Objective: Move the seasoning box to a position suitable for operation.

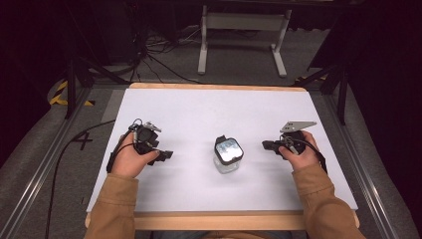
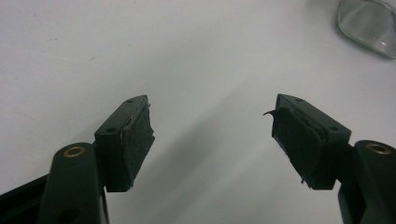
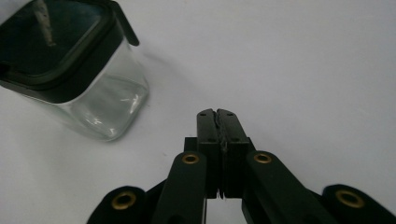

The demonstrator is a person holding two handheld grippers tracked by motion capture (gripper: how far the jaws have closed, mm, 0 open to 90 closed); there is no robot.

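A white table [image 1: 199, 107] with a wooden edge stands in a dark room, cables on the grey floor behind it. A glass jar [image 1: 228, 155] with a black lid stands upright near the table's middle, between the two grippers. The left gripper [image 1: 165, 155] rests with jaws apart and nothing between them; the right gripper [image 1: 266, 145] has its jaws pressed together, empty, just beside the jar

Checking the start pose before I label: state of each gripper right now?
Left gripper: open, nothing between its jaws.
Right gripper: shut, empty, apart from the glass jar.
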